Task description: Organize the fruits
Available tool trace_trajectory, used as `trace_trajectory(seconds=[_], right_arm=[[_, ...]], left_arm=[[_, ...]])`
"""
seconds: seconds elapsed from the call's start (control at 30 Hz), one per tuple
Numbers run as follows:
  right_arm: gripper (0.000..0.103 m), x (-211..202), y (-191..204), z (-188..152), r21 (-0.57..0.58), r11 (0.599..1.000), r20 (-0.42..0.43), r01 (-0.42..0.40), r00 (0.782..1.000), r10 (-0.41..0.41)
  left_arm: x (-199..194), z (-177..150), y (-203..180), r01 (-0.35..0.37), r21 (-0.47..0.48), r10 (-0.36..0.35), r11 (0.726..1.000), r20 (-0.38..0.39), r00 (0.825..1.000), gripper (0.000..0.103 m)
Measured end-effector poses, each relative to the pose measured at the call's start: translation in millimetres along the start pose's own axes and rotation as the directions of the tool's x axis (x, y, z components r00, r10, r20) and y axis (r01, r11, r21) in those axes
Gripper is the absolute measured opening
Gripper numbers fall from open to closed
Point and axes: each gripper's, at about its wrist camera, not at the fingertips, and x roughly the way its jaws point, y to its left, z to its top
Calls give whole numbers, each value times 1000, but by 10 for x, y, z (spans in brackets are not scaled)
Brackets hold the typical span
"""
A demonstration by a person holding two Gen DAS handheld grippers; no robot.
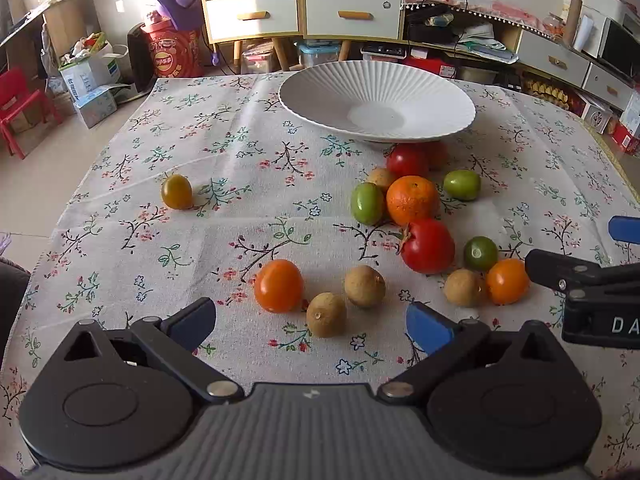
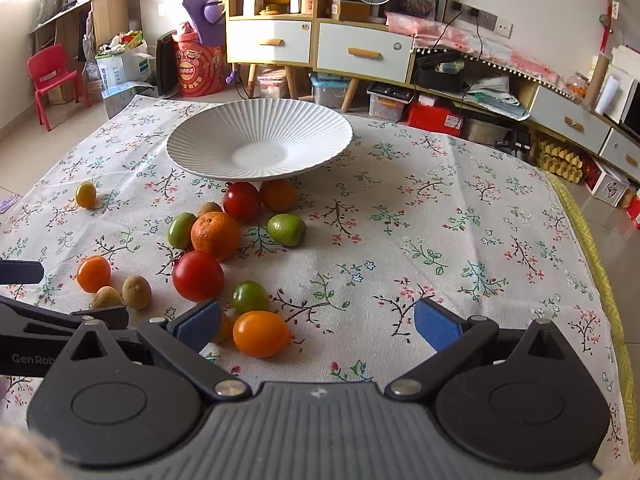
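A white ribbed bowl (image 1: 376, 100) stands empty at the far side of the floral tablecloth; it also shows in the right wrist view (image 2: 260, 144). Several fruits lie loose in front of it: an orange (image 1: 412, 199), a red tomato (image 1: 427, 245), green fruits (image 1: 366, 203), brown longans (image 1: 326, 314) and orange tomatoes (image 1: 279, 285). A yellow tomato (image 1: 176, 191) lies apart at the left. My left gripper (image 1: 310, 322) is open and empty, just short of two longans. My right gripper (image 2: 318, 324) is open and empty, with an orange tomato (image 2: 261, 333) near its left finger.
The table's edges drop to the floor on the left and right. Behind stand a drawer cabinet (image 2: 320, 40), a red chair (image 2: 52, 76), boxes and storage bins. The right gripper's finger shows at the right edge of the left wrist view (image 1: 580, 276).
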Motion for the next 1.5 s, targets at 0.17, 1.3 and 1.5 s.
trace_trajectory(seconds=[0.17, 1.3, 1.5], right_arm=[[103, 2, 3, 1, 0, 1000, 0, 0, 1000, 0], [103, 6, 14, 6, 1, 1000, 8, -3, 1000, 3], [103, 5, 12, 6, 1, 1000, 8, -4, 1000, 4]], left_arm=[[11, -5, 10, 3, -1, -3, 1000, -2, 1000, 99], [0, 5, -13, 5, -1, -5, 1000, 2, 1000, 99], [-12, 12, -32, 5, 0, -5, 1000, 3, 1000, 99]])
